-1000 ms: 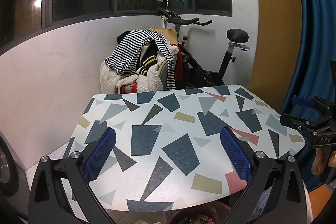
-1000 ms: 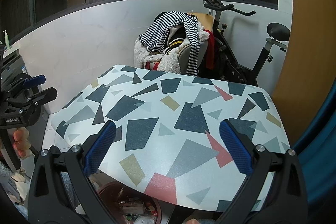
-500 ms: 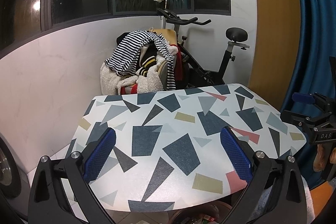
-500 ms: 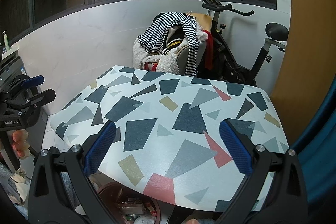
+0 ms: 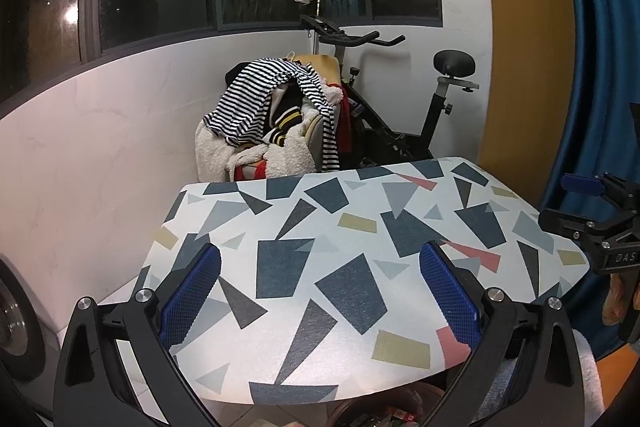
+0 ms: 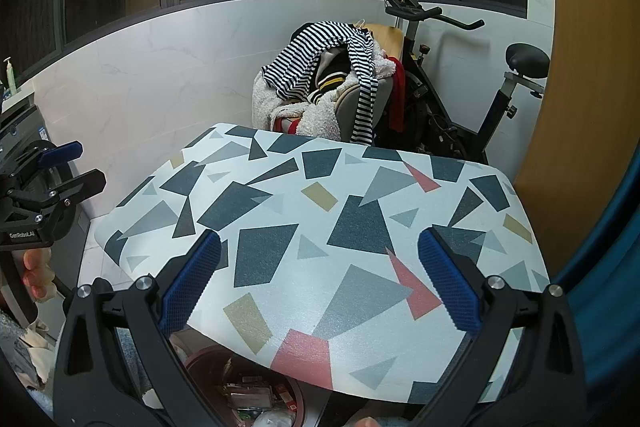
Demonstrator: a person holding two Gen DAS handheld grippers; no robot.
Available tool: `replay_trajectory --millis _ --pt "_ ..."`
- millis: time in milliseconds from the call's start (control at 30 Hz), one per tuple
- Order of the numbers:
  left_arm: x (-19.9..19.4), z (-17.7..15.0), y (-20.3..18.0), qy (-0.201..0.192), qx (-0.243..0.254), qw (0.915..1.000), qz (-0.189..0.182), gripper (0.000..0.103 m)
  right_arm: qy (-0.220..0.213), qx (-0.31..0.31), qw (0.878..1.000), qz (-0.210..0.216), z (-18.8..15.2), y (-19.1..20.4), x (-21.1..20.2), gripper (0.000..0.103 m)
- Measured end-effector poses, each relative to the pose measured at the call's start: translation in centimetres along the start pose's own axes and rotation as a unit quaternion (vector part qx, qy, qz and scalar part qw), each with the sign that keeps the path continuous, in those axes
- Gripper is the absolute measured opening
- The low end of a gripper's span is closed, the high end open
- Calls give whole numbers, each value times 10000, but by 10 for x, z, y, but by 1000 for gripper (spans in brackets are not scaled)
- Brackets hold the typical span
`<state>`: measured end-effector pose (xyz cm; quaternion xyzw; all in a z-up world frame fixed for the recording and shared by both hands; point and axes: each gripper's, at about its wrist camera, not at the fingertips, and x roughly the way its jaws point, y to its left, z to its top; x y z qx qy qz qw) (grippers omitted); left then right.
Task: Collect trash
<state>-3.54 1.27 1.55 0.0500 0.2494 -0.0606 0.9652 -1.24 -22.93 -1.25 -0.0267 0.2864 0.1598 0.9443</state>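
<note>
Claws, two: left claw (image 5: pixel 320 291) spread wide, right claw (image 6: pixel 319 289) spread wide, both holding nothing, one patterned counter (image 6: pixel 280 211), one trash bin (image 6: pixel 248 393) below its near edge, one exercise bike (image 5: pixel 400 115).

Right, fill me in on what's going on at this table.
A person holds a claw in each hand over the patterned table, collecting trash. The left claw and the right claw are both open and hold nothing. No trash shows on the tabletop. A brown bin below the near edge already holds wrappers.

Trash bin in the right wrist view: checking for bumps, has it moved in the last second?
No. The trash bin keeps its place under the table near edge.
</note>
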Motion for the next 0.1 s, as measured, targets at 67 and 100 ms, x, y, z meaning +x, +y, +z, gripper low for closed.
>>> replay_trajectory --millis 67,100 --pt "0 0 2 9 -19 10000 -11 97 2 -1 10000 1 0 0 0 97" --pt "0 0 3 12 -25 10000 -25 97 3 -1 10000 -4 0 0 0 97"
